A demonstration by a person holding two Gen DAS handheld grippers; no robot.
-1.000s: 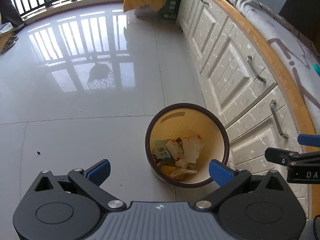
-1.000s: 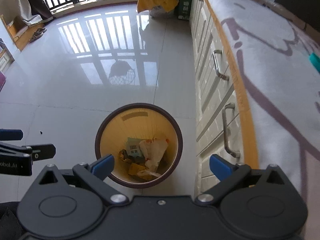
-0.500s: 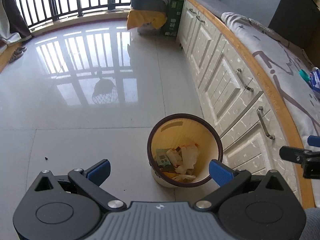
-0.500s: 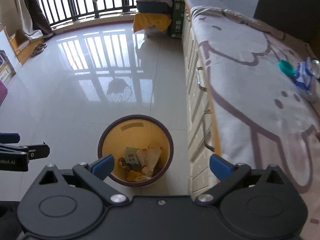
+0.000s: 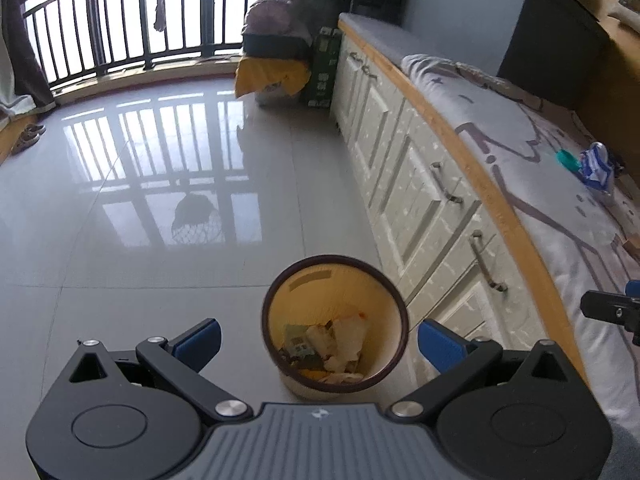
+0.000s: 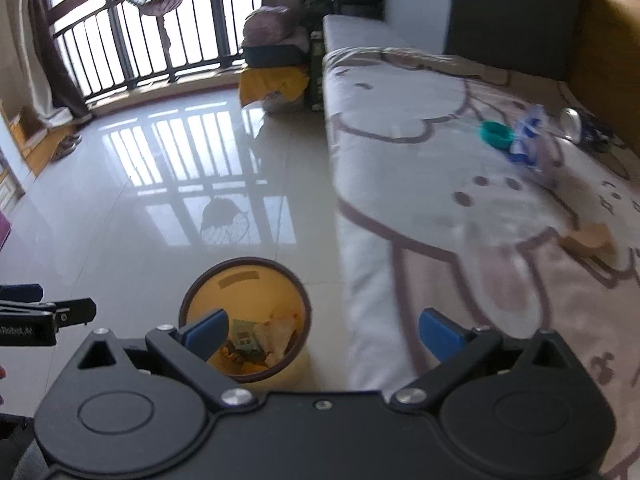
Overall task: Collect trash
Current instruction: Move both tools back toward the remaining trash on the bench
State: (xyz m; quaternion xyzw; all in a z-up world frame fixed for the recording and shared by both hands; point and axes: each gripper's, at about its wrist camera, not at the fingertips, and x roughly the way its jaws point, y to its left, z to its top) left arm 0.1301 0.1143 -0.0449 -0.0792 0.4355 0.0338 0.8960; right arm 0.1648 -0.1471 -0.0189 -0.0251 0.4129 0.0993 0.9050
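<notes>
Glossy pale tiled floor [image 5: 168, 208], balcony railing behind. Round yellow wastebasket with dark rim [image 5: 335, 322] stands on floor just beside white drawer fronts [image 5: 424, 200] – handy for drops, already holds paper scraps. Left gripper [image 5: 318, 340] spread wide, empty, above basket. Right gripper [image 6: 322, 330] likewise released, empty. Remaining trash – crumpled blue-white wrapper [image 6: 534, 140], teal round cap [image 6: 496, 133] – lies on cartoon-print bedcover [image 6: 420, 168], well apart from basket; likely next target.
</notes>
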